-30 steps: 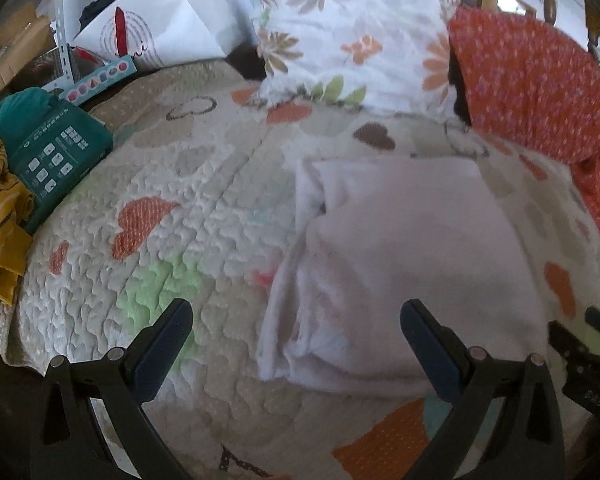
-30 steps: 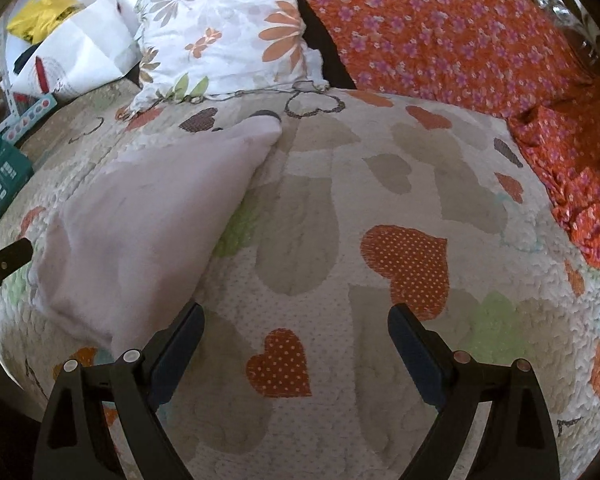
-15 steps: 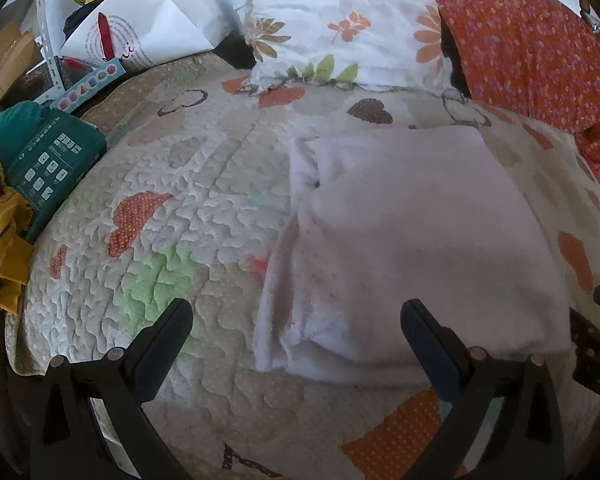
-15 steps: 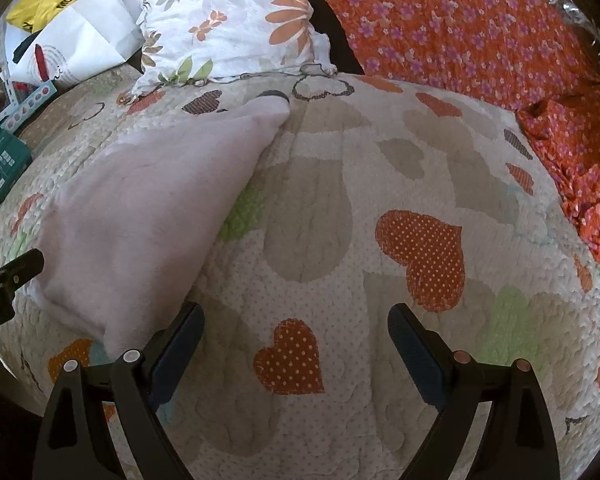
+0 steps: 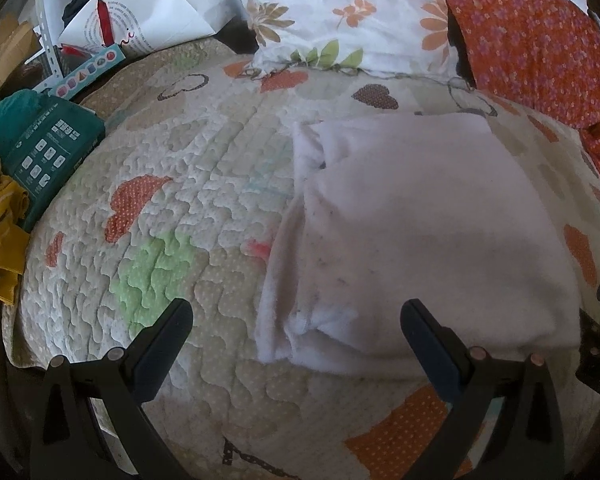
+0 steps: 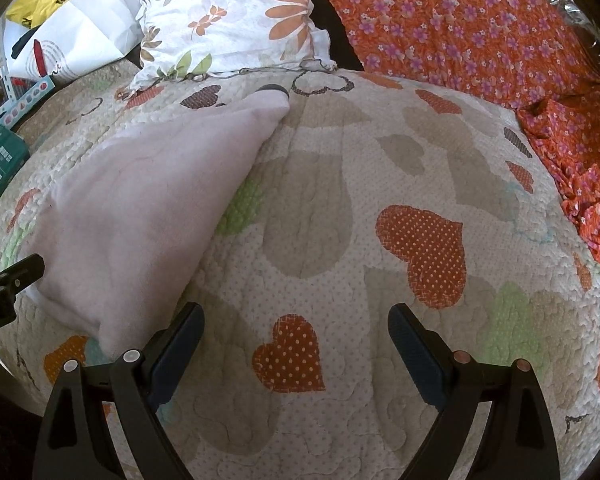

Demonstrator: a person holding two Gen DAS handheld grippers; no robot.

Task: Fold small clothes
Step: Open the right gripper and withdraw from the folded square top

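Left hand-held gripper (image 5: 296, 318) hangs with jaws spread wide, nothing between them, low over the quilted bed (image 5: 188, 200). The folded pale pink garment (image 5: 420, 232) lies flat just ahead and right of it; the right fingertip (image 5: 414, 316) overlaps the garment's near edge, contact unclear. Left of the garment, a broad stretch of bare quilt runs to the bed's left edge, where a green box (image 5: 52, 156) and a mustard striped cloth (image 5: 0, 232) sit.

Right hand-held gripper (image 6: 296, 322) is also wide apart and holding nothing, over open quilt. The garment (image 6: 140, 216) is ahead-left of it, its near corner just beside the left fingertip (image 6: 188, 320). Far ahead, a floral pillow (image 6: 228, 16) and an orange floral blanket (image 6: 460, 28) border the bed.

The garment's layers at its near-left corner look bunched; how many folds is hard to tell. Each hand-held gripper shows only partly at the other view's edge.
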